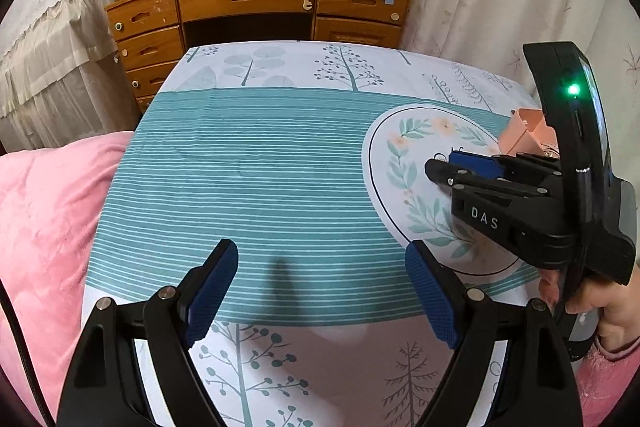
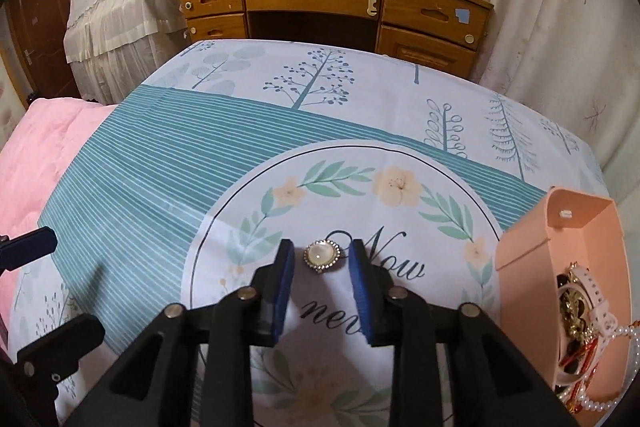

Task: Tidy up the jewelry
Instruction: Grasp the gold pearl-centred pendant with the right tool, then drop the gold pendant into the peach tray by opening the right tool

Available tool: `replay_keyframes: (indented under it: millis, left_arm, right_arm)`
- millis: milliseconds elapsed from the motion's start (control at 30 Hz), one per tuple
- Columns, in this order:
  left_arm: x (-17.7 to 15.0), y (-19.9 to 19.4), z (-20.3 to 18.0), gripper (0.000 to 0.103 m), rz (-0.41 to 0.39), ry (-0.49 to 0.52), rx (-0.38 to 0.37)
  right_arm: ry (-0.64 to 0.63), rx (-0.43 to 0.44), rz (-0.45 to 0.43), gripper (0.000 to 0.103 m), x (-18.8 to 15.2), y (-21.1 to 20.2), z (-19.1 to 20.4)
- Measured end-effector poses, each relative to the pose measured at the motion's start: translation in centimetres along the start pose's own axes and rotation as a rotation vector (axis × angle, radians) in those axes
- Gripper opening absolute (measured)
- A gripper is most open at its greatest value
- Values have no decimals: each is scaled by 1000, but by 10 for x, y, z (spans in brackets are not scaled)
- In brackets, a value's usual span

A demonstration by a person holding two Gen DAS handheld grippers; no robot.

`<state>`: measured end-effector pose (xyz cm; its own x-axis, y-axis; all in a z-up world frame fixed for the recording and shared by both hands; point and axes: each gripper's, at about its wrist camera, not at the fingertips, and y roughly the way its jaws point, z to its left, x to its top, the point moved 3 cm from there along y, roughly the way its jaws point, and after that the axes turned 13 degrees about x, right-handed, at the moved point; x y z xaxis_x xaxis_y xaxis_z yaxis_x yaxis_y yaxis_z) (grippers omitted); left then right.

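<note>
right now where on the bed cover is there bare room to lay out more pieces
The teal striped band between the pink quilt and the flower circle is bare. So is the tree-print strip toward the wooden desk. It is crowded by the pink box stuffed with jewelry, and the brooch sits between the right tool fingers.

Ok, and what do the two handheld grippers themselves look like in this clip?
Both are black plastic linkages with silver pivot pins and textured blue pads. The left gripper shows them clearly. The right gripper body carries white DAS lettering and a green light; the hand holding it wears a pink sleeve.
</note>
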<state>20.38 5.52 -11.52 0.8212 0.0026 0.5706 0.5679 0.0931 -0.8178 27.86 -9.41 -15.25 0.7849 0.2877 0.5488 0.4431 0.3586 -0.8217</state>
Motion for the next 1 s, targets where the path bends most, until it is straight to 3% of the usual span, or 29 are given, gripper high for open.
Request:
replay_keyframes:
  millis: [33, 333, 533, 733, 1000]
  left_arm:
    - [0, 0, 0, 84, 1, 1, 1]
    - [-1, -1, -1, 84, -1, 2, 6]
    - [-5, -3, -8, 84, 4, 8, 5]
    - [-8, -7, -22, 84, 19, 41, 6]
    - [-16, -21, -48, 85, 13, 101, -19]
  right_arm:
    - [0, 0, -1, 19, 0, 0, 0]
    - [-31, -15, 10, 19, 1, 0, 3]
    - [-35, 24, -8, 19, 0, -15, 7]
    - [-12, 83, -87, 19, -1, -66, 2]
    - [97, -28, -184, 19, -29, -140, -40]
